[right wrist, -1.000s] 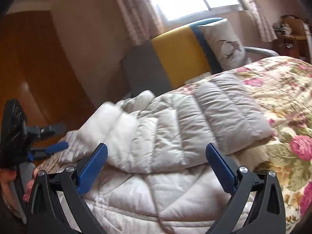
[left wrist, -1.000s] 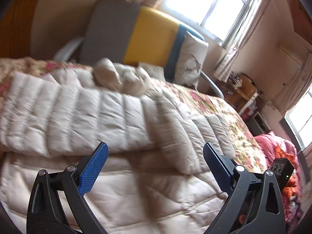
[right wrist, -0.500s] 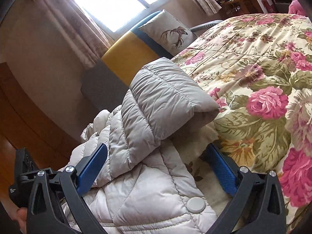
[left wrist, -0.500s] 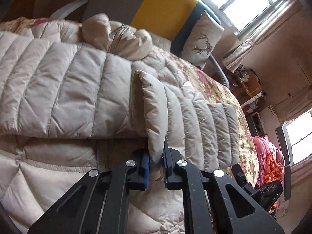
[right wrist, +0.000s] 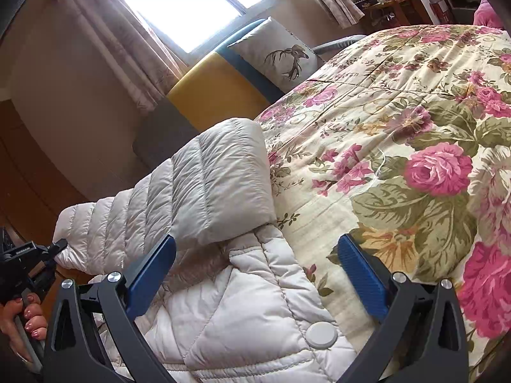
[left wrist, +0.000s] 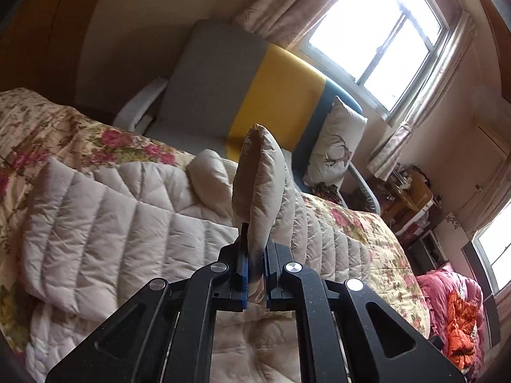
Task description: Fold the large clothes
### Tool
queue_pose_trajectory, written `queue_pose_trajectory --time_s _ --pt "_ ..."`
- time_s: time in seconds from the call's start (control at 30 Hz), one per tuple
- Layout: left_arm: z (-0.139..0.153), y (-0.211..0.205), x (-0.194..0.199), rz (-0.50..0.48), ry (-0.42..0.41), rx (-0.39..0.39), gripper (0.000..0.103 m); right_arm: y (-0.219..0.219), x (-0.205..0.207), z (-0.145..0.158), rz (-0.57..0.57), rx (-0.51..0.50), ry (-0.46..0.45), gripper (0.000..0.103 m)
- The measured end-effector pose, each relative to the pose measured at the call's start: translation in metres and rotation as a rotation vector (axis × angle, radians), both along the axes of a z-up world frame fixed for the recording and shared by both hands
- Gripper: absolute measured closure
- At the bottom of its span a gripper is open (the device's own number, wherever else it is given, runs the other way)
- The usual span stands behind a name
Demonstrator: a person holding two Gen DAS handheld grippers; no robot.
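Your left gripper (left wrist: 254, 271) has snapped from wide open to clamped on the puffer jacket's sleeve (left wrist: 260, 188), lifting it off the floral bedspread (right wrist: 399, 121). Your right gripper (right wrist: 255, 274) hangs released over the hem, so folding can start.

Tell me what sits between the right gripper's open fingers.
In the right wrist view, the right gripper is open over the white puffer jacket: its quilted front with a round snap button fills the gap, with a strip of floral bedspread toward the right finger.

Window (left wrist: 377, 41) glare — fisheye-warped edges
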State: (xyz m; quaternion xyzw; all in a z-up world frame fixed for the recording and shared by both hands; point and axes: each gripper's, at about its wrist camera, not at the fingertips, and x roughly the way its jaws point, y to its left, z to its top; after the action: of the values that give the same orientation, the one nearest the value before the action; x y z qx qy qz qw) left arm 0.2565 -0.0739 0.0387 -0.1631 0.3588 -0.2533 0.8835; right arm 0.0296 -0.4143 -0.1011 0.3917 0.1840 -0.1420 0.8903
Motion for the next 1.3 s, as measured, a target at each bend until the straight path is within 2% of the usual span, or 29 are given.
queue_pose_trajectory --time_s 0.13,0.23,0.3,0.37,0.43,0.53,0.63,0.73,0.83,0.93,1.03,1.13,1.2,1.27,1.3 --pt "-0.028 0.041 0.002 0.035 0.029 0.064 0.097 0.000 0.002 0.000 0.000 -0.003 0.006 0.002" --pt "-0.068 0.053 0.002 0.063 0.095 0.101 0.097 0.001 0.005 0.001 0.001 -0.017 0.036 0.002" --pt "-0.092 0.060 0.001 0.078 0.132 0.091 0.097 0.002 0.015 0.004 0.000 -0.028 0.127 0.002" --pt "-0.108 0.065 -0.004 0.075 0.134 0.046 0.097 0.004 0.028 0.011 0.009 -0.050 0.243 0.002" --pt "-0.117 0.069 -0.008 0.073 0.132 0.000 0.097 0.002 0.037 0.023 0.012 -0.070 0.248 0.002" --pt "-0.122 0.073 -0.011 0.070 0.124 -0.032 0.097 -0.005 0.063 0.047 -0.013 -0.159 0.225 0.002" --pt "-0.125 0.073 -0.013 0.063 0.110 -0.028 0.097 -0.016 0.115 0.053 -0.008 -0.244 0.331 0.002" --pt "-0.126 0.073 -0.012 0.058 0.099 -0.017 0.096 -0.031 0.163 0.037 0.013 -0.258 0.448 0.002" --pt "-0.129 0.070 -0.012 0.047 0.096 -0.016 0.093 -0.044 0.191 0.006 0.027 -0.254 0.547 0.002" --pt "-0.132 0.066 -0.011 0.029 0.095 -0.001 0.092 -0.052 0.200 -0.016 0.030 -0.258 0.570 0.002" --pt "-0.133 0.060 -0.008 0.014 0.096 0.024 0.092 -0.053 0.205 -0.018 0.010 -0.285 0.593 0.002" --pt "-0.135 0.063 -0.005 0.011 0.107 0.004 0.092 -0.057 0.200 -0.015 0.015 -0.261 0.576 0.002" --pt "-0.136 0.066 -0.004 0.009 0.114 -0.012 0.092 -0.057 0.194 -0.005 -0.007 -0.256 0.571 0.002" --pt "-0.132 0.070 -0.005 0.011 0.122 -0.013 0.091 -0.046 0.179 0.019 -0.060 -0.299 0.554 0.002" --pt "-0.130 0.073 -0.006 0.013 0.127 -0.003 0.087 -0.037 0.169 0.032 -0.070 -0.327 0.520 0.002"
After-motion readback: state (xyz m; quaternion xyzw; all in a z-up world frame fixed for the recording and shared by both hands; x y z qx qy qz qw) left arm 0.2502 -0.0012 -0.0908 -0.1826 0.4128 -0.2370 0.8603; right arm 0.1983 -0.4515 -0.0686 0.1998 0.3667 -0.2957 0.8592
